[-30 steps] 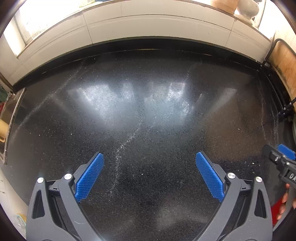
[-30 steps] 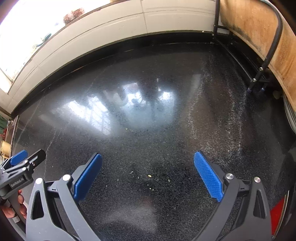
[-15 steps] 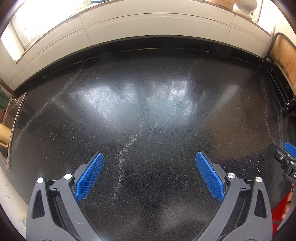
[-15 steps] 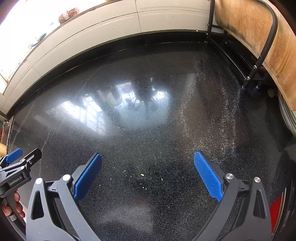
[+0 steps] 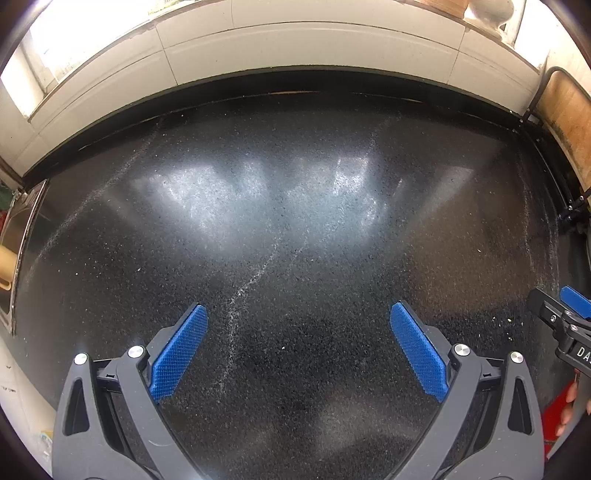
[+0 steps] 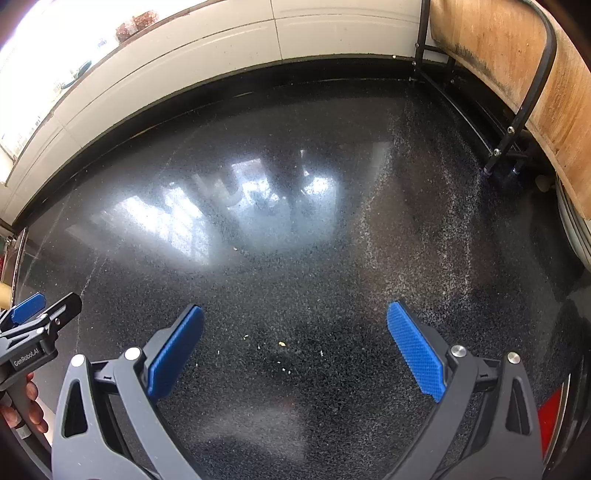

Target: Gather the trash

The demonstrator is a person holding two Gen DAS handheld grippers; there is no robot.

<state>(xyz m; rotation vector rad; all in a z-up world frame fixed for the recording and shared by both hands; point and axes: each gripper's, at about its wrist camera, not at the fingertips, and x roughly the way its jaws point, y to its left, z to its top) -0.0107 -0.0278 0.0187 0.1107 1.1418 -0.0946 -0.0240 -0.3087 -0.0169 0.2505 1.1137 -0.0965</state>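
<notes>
- Sink point(image 5: 22, 229) edge at far left of the left view, metal rim against the dark speckled counter point(image 5: 295, 206).
- Left gripper point(image 5: 297, 349) above the counter, blue pads point(image 5: 179, 350) spread wide, nothing between them.
- Pale streak point(image 5: 243, 291) of dust or grit across the counter, running between the left gripper's pads toward the glare patch.
- Same left gripper point(image 6: 37, 317) visible at the left edge of the right view, gripped by a hand point(image 6: 26, 402).
- Right gripper point(image 6: 295, 349) likewise spread wide and holding nothing, hovering over the counter.
- Crumbs point(image 6: 282, 344), small and pale, on the counter between and just ahead of the right gripper's pads, not touched by either pad; also visible in the left view as specks point(image 5: 509, 321) near the right gripper's tip point(image 5: 569, 314).
- White tiled wall point(image 6: 332, 33) along the back.
- Wooden board point(image 6: 517, 62) in a black wire rack point(image 6: 532, 103) at far right.
</notes>
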